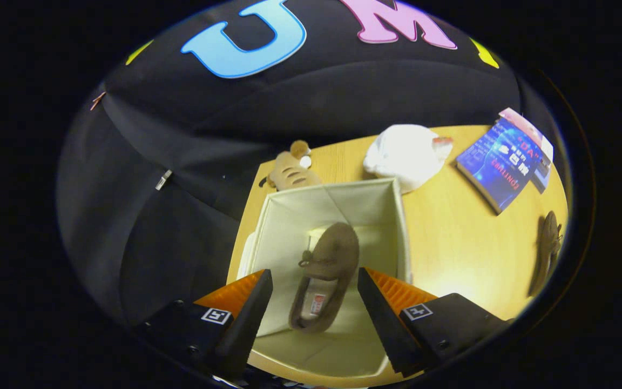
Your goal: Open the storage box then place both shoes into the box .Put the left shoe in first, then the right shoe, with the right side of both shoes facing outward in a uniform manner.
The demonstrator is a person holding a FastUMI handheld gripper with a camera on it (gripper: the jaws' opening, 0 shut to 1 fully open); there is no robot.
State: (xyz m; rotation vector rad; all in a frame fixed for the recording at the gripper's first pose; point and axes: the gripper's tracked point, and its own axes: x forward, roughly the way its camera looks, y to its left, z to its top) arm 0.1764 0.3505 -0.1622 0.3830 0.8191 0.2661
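Storage box (397, 216) is open on the table (462, 237), lid off. One brown shoe (327, 273) already lies inside it, on its side, toe pointing away, between and beyond the fingers. Gripper (315, 302) hangs above the box, fingers spread wide, gripping nothing. Second shoe (547, 251) sits well apart on the table, near a book (500, 165). Looks like step one is done, first shoe placed. Next move likely calls for swinging over to the second shoe, pinching it, and laying it beside the first with the same side out.
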